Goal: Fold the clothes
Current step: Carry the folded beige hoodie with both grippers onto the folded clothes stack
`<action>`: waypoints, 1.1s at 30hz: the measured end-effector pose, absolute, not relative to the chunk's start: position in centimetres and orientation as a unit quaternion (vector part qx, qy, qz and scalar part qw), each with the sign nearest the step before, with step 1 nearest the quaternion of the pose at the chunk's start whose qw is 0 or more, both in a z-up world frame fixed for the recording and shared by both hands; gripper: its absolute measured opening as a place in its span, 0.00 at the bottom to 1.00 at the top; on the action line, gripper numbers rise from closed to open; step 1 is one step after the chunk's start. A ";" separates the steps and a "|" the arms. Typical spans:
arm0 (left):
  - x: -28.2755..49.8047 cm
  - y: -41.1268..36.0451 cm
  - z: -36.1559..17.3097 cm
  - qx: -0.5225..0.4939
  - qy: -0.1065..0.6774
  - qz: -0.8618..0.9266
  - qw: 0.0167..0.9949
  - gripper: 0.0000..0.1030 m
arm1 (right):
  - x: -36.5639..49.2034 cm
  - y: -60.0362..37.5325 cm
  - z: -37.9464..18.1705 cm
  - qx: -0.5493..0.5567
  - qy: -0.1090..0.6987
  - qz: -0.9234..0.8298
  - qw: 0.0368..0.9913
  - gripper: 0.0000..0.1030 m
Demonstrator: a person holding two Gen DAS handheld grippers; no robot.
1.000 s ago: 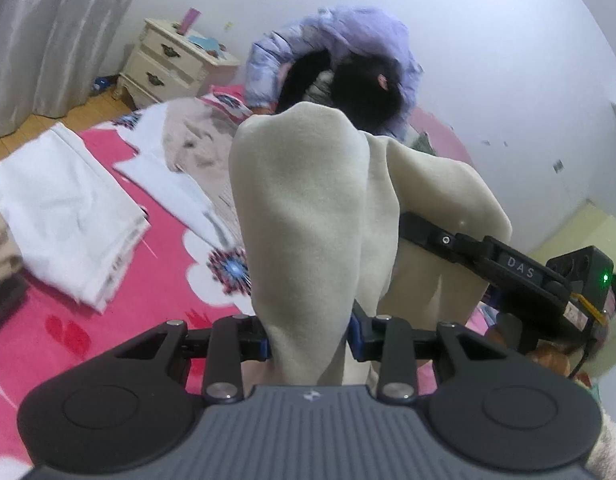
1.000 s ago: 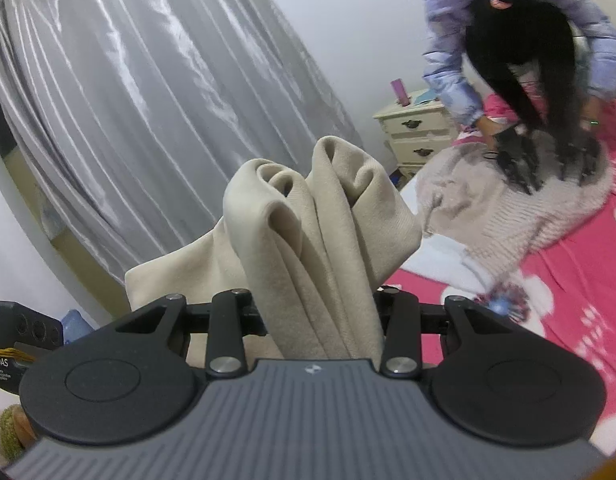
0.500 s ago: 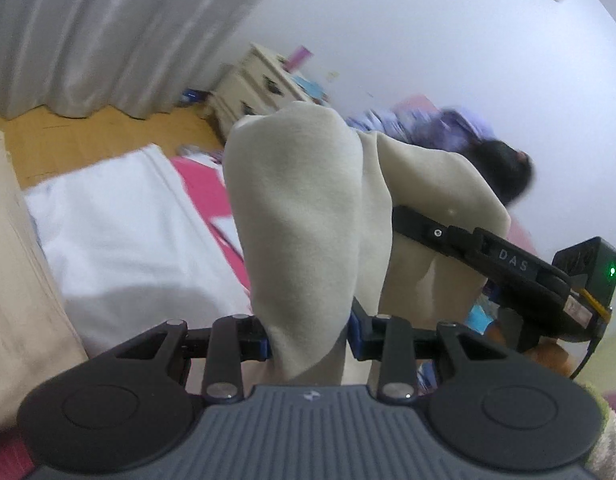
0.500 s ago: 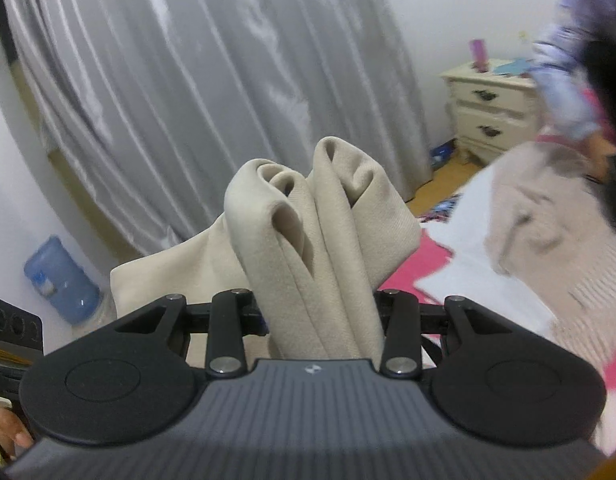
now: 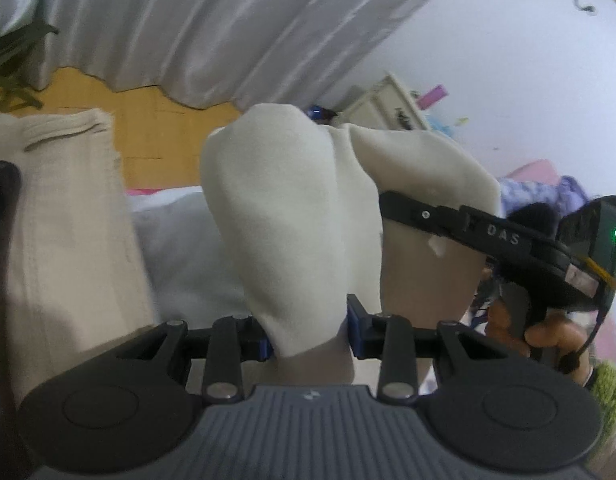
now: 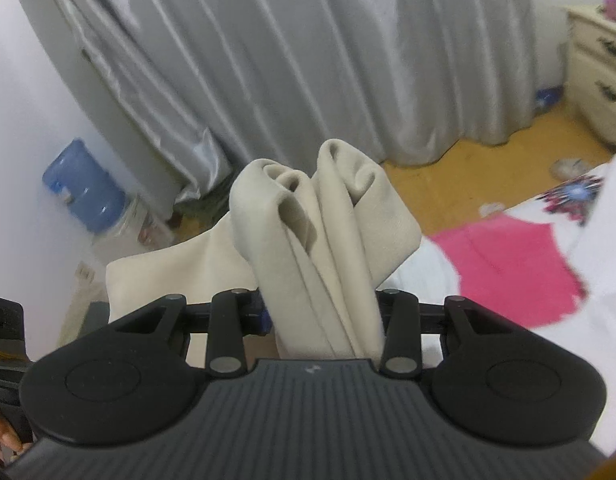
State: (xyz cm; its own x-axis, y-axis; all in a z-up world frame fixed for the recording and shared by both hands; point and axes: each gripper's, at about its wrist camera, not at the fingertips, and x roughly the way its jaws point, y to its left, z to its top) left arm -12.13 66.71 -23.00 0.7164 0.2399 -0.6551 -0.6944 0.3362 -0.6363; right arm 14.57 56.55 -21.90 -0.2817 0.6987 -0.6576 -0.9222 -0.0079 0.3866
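Left wrist view: left gripper (image 5: 308, 336) clamps the bunched cream garment (image 5: 284, 216); right gripper (image 6: 324, 320) clamps its other end (image 6: 328, 240), held above the bed (image 6: 508, 264).

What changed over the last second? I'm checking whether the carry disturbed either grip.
Both views swung away from the other person at the bed toward the grey curtain and wooden floor; a folded beige stack came into view. Unchanged: left gripper and right gripper stay clamped on the beige garment, bunched as before.
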 end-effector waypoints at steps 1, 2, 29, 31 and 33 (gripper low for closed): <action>-12.2 66.9 -23.2 -0.493 0.235 0.305 0.780 0.35 | 14.4 57.1 -22.4 -0.145 0.399 0.699 0.575 0.35; -12.3 67.1 -23.4 -0.495 0.240 0.311 0.775 0.35 | 14.2 57.6 -22.9 -0.149 0.402 0.702 0.568 0.35; -11.2 64.5 -19.6 -0.405 0.303 0.282 0.815 0.49 | 18.2 57.9 -22.5 -0.101 0.342 0.665 0.656 0.55; -9.6 65.3 -20.4 -0.405 0.299 0.302 0.810 0.49 | 17.3 58.1 -21.1 -0.107 0.324 0.684 0.645 0.46; -8.2 66.3 -22.0 -0.404 0.311 0.337 0.791 0.46 | 15.7 59.3 -20.8 -0.139 0.315 0.706 0.618 0.36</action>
State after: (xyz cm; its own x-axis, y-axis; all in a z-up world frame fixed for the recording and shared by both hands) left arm -8.16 66.27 -21.95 0.5794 0.2823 -0.7646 -0.7850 0.4456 -0.4303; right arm 15.70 59.30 -20.83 -0.1969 0.7862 -0.5858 -0.9609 -0.0362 0.2744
